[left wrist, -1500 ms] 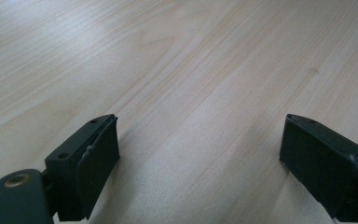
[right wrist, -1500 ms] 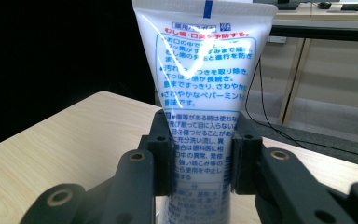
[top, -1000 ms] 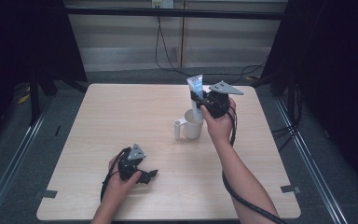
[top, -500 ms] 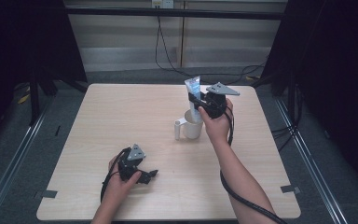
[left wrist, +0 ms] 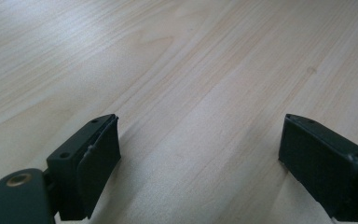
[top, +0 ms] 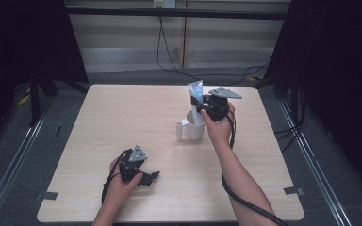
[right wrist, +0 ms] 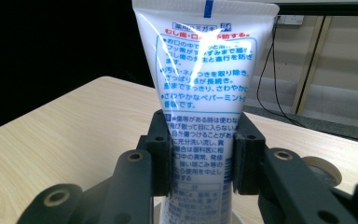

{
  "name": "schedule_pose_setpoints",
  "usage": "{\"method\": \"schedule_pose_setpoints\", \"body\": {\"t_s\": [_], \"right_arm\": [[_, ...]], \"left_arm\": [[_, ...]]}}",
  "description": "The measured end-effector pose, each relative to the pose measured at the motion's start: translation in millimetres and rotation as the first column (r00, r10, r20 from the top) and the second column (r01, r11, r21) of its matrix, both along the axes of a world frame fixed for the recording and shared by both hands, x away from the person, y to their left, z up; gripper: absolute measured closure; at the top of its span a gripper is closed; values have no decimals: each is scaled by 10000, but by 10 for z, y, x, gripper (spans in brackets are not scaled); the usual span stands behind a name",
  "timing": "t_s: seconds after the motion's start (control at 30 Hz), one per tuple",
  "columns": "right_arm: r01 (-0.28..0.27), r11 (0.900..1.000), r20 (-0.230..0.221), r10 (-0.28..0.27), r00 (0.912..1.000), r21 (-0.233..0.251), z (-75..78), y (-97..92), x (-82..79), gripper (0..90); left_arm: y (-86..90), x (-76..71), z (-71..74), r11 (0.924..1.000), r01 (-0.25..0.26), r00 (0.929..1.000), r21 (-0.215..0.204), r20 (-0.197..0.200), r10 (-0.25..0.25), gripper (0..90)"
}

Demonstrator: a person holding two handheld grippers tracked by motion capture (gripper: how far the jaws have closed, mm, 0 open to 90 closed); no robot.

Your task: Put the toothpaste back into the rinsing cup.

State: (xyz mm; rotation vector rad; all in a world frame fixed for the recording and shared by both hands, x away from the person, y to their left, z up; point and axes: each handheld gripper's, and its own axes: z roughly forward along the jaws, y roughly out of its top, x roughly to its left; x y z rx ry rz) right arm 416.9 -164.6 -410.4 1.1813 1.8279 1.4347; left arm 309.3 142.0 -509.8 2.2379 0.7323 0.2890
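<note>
High view, right gripper [top: 202,107]: clamped on a white toothpaste tube [top: 196,94], held upright, crimped end up, directly above the white mug [top: 194,126].
High view, mug: stands on the table [top: 99,117] right of centre, handle pointing to 9 o'clock; the tube's lower end sits at or just inside the rim, how deep I cannot tell.
High view, left gripper [top: 147,177]: rests on the table at 7 o'clock from the mug, well apart from it.
Left gripper view, fingers [left wrist: 93,163]: spread wide, nothing between them, bare wood ahead.
Right gripper view, fingers [right wrist: 161,151]: both pads press the tube [right wrist: 200,98] on its lower half; a sliver of mug rim [right wrist: 158,201] shows below.
Done, as judged: tube picked up and brought over the mug.
Left, as judged: lower the tube in, release, withdraw.
</note>
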Motion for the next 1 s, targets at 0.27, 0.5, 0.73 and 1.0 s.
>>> {"method": "schedule_pose_setpoints", "body": {"t_s": [0.27, 0.5, 0.73, 1.0], "right_arm": [[-75, 9999, 17, 75, 10000, -86, -32, 3, -33, 655], [-126, 9998, -28, 126, 9999, -163, -47, -5, -50, 655], [-130, 9997, -6, 130, 9999, -211, -48, -5, -64, 655], [-143, 9994, -2, 143, 9999, -310, -69, -7, -71, 654]], "left_arm": [[0, 0, 1, 10000, -5, 10000, 9, 12, 5, 122], [0, 0, 1, 10000, 5, 10000, 5, -8, -5, 122], [1, 0, 1, 10000, 6, 10000, 9, -9, -6, 122], [1, 0, 1, 10000, 10, 10000, 6, -14, -10, 122]]}}
